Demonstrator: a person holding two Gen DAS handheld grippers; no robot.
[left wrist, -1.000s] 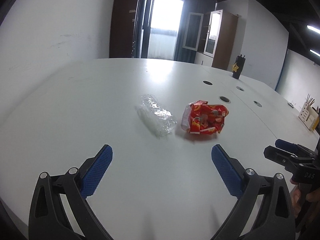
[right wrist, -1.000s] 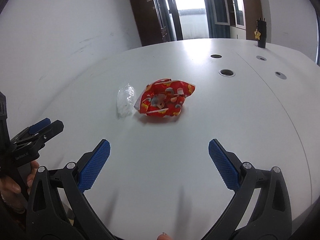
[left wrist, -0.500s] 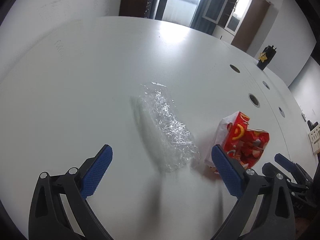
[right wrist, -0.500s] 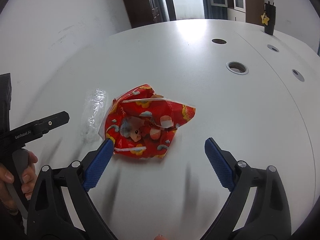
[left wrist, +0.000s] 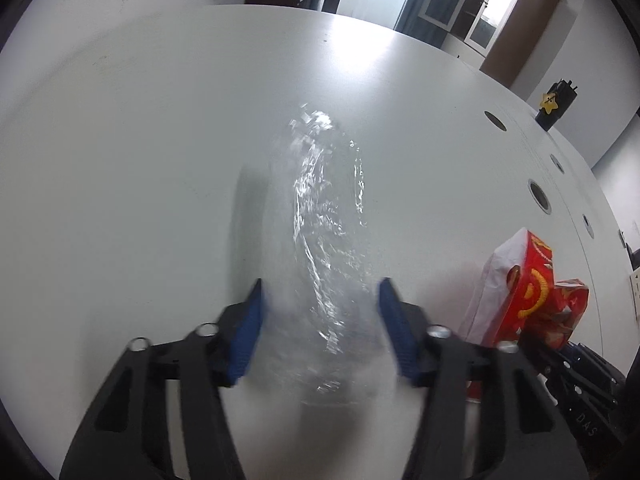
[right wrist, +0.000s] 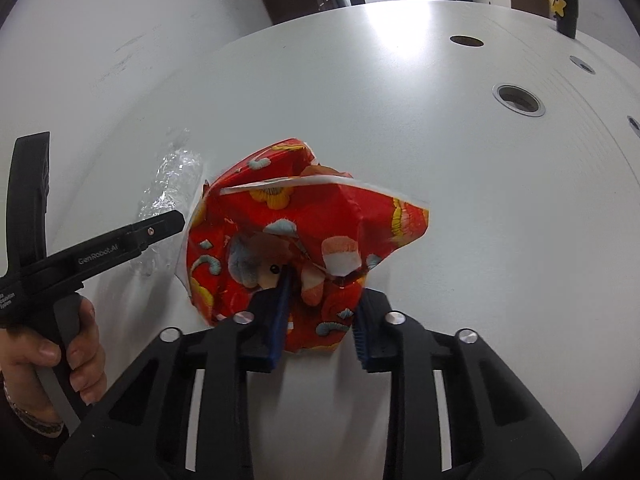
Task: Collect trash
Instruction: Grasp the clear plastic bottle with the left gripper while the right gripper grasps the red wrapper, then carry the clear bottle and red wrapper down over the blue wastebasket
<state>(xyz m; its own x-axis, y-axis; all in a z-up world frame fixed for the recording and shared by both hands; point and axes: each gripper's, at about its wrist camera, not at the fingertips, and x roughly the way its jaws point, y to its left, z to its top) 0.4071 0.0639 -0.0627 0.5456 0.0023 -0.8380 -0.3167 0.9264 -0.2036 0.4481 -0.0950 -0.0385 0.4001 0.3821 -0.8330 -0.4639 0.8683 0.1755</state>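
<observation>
A crumpled clear plastic wrapper (left wrist: 320,220) lies lengthwise on the white table (left wrist: 120,160). My left gripper (left wrist: 320,284) straddles its near end and its jaws are closing. The blue pads (left wrist: 250,328) stand right at the wrapper's sides, blurred, with no visible squeeze. To its right sits a red printed snack wrapper (left wrist: 528,292). In the right wrist view my right gripper (right wrist: 324,286) is closing on the near part of that red wrapper (right wrist: 320,220), and its pads (right wrist: 280,320) press into the foil. The clear wrapper (right wrist: 172,184) shows to the left.
A hand (right wrist: 76,344) holds the left tool's black body (right wrist: 100,256) at the left edge. Round cable holes (right wrist: 518,98) run along the table's right side. A black holder with a yellow star (right wrist: 562,4) stands at the far end. Cabinets and a bright doorway lie beyond.
Both grippers have come forward and down over the trash. Both pairs of jaws have narrowed from wide open, the left around the clear wrapper, the right onto the red wrapper.
</observation>
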